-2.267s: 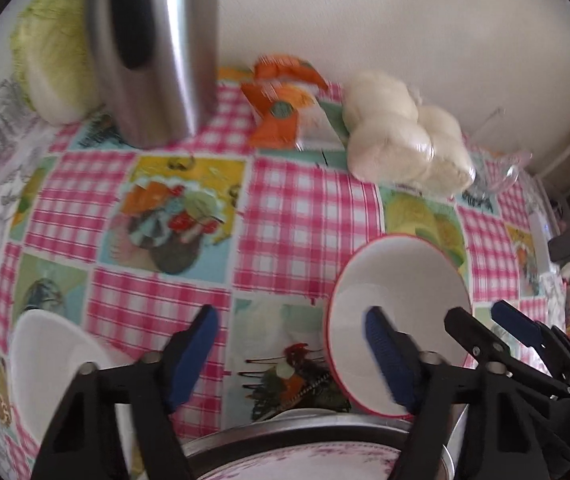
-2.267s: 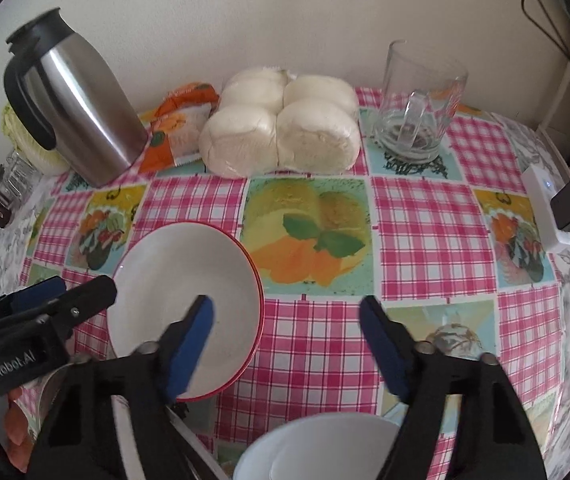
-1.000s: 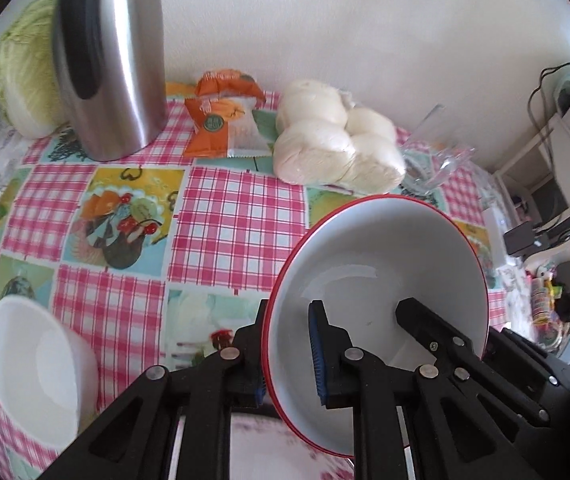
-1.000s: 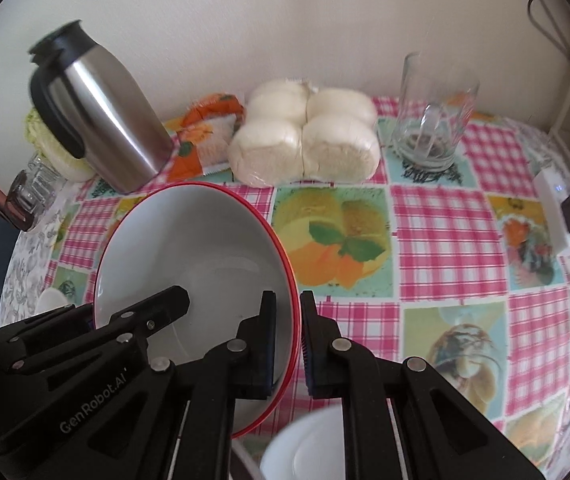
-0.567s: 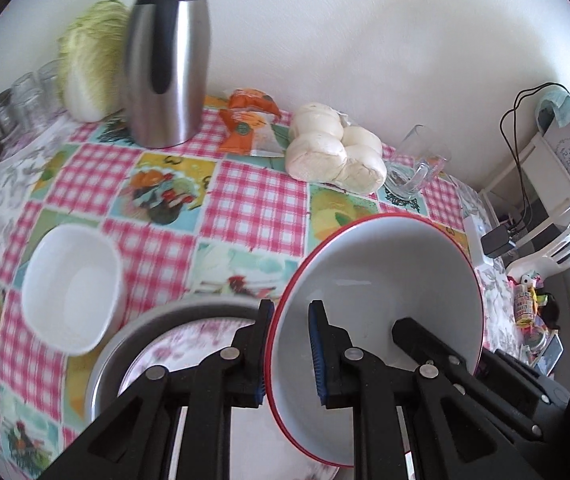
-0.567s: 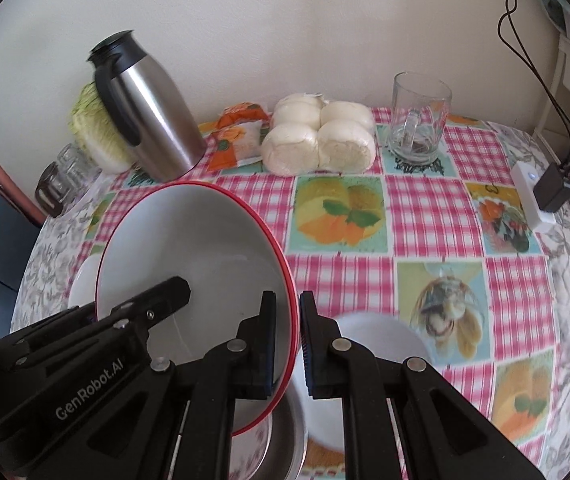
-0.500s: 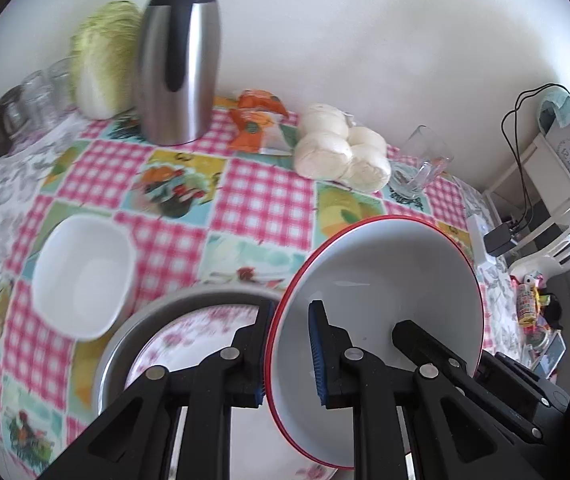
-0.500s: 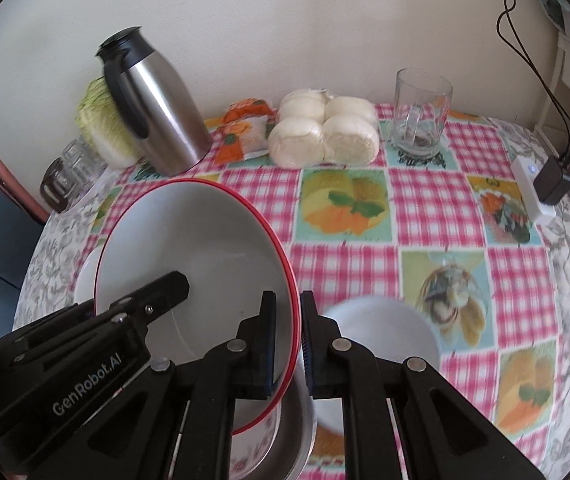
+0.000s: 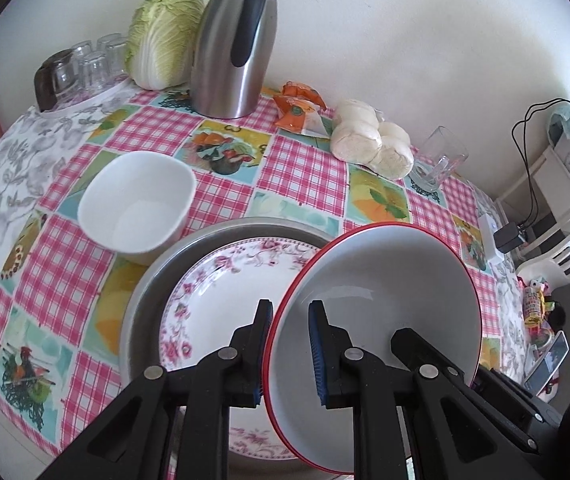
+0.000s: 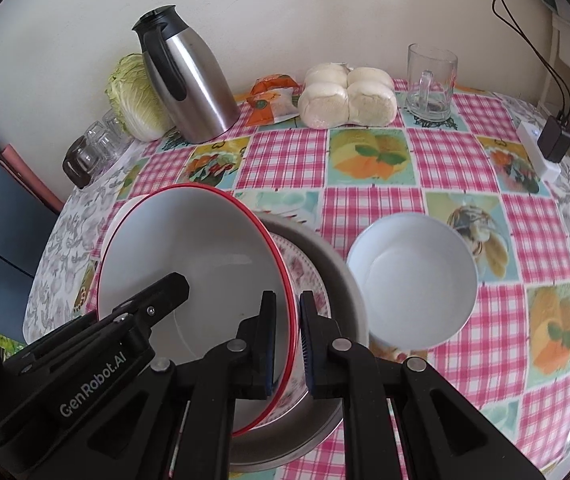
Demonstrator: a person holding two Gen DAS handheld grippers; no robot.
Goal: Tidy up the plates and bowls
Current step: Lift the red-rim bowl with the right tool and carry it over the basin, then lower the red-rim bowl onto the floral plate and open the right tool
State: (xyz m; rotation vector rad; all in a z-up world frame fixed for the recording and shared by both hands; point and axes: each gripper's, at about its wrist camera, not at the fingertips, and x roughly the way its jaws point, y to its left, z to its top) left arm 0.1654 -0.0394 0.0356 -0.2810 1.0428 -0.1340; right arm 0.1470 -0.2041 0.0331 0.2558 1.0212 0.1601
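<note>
Both grippers hold one red-rimmed white bowl (image 9: 381, 300) by its rim, lifted and tilted. My left gripper (image 9: 289, 312) is shut on its left rim. My right gripper (image 10: 287, 304) is shut on the bowl's right rim (image 10: 189, 256). Below the bowl a floral plate (image 9: 221, 276) lies inside a grey metal pan (image 9: 141, 304). A squarish white bowl (image 9: 137, 204) stands on the table left of the pan. A round white bowl (image 10: 413, 280) stands right of the pan (image 10: 345, 280).
On the checked tablecloth (image 10: 365, 160) at the back stand a steel thermos (image 10: 189, 80), a cabbage (image 9: 165, 36), several glasses (image 9: 85, 64), a snack packet (image 10: 271, 100), wrapped buns (image 10: 349, 96) and a glass mug (image 10: 431, 80). A power strip (image 10: 537, 152) lies at the right edge.
Both grippers closed on the red-rimmed bowl's rim and lifted it off the table. They have carried it back over the pan and plate.
</note>
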